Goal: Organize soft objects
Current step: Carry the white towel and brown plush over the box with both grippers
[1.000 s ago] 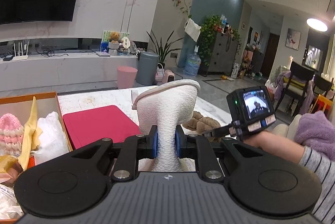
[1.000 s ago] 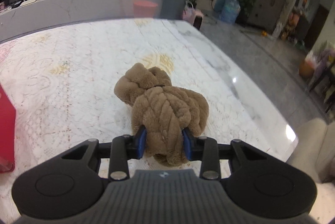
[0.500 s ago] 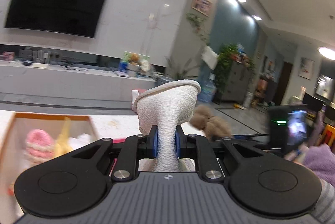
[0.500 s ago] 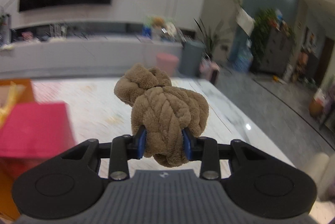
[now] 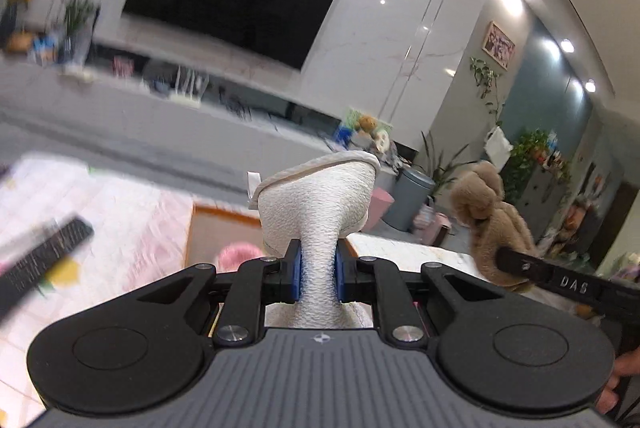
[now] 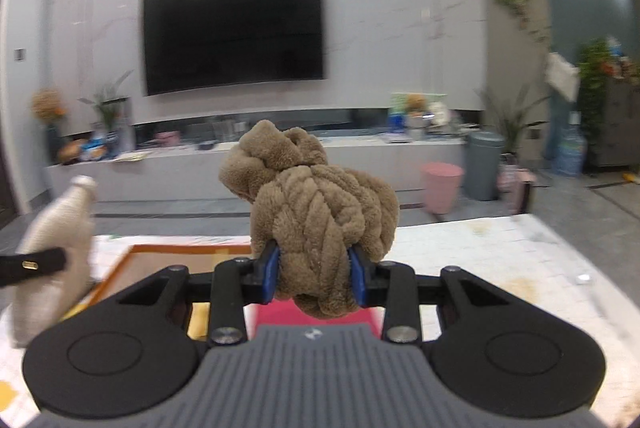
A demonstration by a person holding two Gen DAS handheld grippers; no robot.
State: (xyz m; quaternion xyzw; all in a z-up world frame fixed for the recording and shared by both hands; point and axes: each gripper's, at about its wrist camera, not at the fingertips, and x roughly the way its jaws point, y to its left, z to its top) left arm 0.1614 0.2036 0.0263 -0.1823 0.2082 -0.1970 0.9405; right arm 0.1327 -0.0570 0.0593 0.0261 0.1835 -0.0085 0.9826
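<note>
My left gripper [image 5: 317, 276] is shut on a white knitted cloth item [image 5: 320, 204] that flares out above the blue pads. My right gripper [image 6: 316, 278] is shut on a brown fluffy knotted toy [image 6: 320, 204], held up in the air. In the left wrist view the brown toy [image 5: 490, 224] hangs at the right in the other gripper's finger. In the right wrist view the white cloth item [image 6: 56, 248] shows at the left. An orange-rimmed box [image 6: 160, 250] lies below both, with a pink knitted thing [image 5: 236, 254] inside it.
A red flat lid or pad [image 6: 316, 314] lies under the right gripper on the white patterned table [image 6: 480, 256]. A black remote [image 5: 44, 254] lies on the table at the left. Behind stand a TV wall, a pink bin [image 6: 442, 186] and a grey bin [image 6: 486, 164].
Both grippers have risen and swung left toward the box, each keeping its grip. The brown toy has been lifted off the table. The left view has rolled.
</note>
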